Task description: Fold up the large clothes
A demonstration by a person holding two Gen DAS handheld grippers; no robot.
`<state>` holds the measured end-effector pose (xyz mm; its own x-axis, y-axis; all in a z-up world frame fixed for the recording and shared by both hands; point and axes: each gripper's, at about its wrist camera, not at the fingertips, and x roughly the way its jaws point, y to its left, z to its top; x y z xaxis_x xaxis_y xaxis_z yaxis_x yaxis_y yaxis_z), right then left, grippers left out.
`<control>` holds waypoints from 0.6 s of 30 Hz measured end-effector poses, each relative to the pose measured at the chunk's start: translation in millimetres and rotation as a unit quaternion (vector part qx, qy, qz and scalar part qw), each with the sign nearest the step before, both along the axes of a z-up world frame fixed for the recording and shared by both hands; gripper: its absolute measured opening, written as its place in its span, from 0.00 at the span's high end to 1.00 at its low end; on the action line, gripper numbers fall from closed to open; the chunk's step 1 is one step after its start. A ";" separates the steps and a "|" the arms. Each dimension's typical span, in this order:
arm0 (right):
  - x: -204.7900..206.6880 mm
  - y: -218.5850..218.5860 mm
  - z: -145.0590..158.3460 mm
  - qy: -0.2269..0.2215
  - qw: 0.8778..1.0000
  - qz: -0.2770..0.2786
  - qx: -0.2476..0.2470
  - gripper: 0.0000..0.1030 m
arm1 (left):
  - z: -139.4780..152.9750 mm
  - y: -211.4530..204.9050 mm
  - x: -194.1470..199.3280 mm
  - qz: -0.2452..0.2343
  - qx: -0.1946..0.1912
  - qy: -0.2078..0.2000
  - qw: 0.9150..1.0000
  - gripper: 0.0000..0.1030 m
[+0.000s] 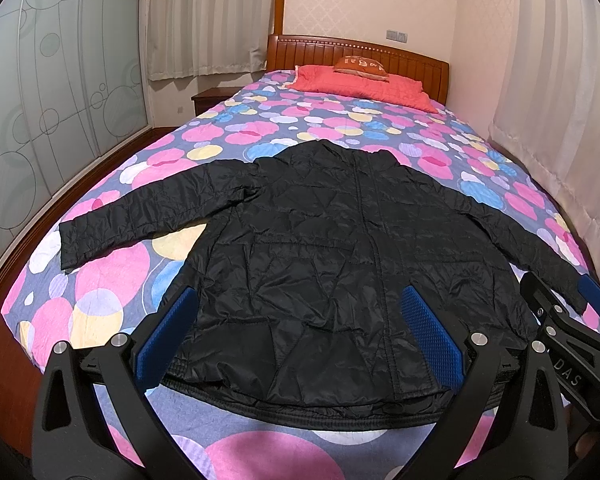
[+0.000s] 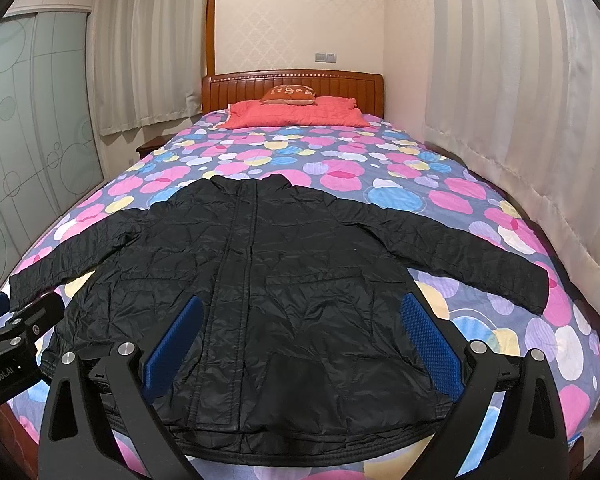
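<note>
**Both grippers wide open above jacket hem, nothing held**

Left gripper [image 1: 300, 344]: jaws spread wide, empty. Black plastic arms, silver bolt heads, blue pads [image 1: 432, 336] with a fine dimpled grid texture. It hangs over the jacket's hem; contact with the fabric can't be confirmed.

Right gripper [image 2: 300, 344]: same build, same state, spread wide with nothing between the blue pads [image 2: 428, 344]. It also sits over the hem, to the jacket's right of the other tool.

Each tool shows in the other's view. Right gripper body at the edge of the left view reads "DAS" (partial). Left gripper body at the edge of the right view reads "GenRobot.AI".

Black quilted jacket [image 1: 340, 260]: thin, shiny, crinkled shell with diamond stitching. Lies flat, front up, zip placket closed down the centre, both sleeves spread outward, ribbed dark hem nearest the grippers, collar pointing away.

Under the jacket: bedsheet [image 1: 112, 280], purple-grey with pink, blue, yellow and lilac overlapping circles.

Beyond the jacket's collar: red quilted blanket [image 2: 296, 114], folded, with a small orange-brown cushion [image 2: 288, 94] on top; its print is unreadable. Behind that, a slatted wooden headboard [image 2: 292, 82].
</note>
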<state>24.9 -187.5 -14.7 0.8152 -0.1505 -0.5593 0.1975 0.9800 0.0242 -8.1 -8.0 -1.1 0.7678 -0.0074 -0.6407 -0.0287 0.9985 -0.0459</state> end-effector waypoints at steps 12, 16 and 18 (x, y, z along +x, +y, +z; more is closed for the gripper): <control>0.3 -1.1 -0.3 0.000 1.000 0.000 0.000 0.05 | 0.3 -1.6 -1.0 0.000 0.000 0.001 1.000 0.02; 1.0 -2.1 -0.9 -0.001 1.000 0.000 0.001 0.05 | -0.3 -2.6 -1.7 0.000 -0.001 0.002 1.000 0.02; 1.6 -3.5 -1.3 -0.001 1.000 0.000 0.003 0.05 | -4.4 1.3 -0.7 -0.001 -0.004 0.006 1.000 0.02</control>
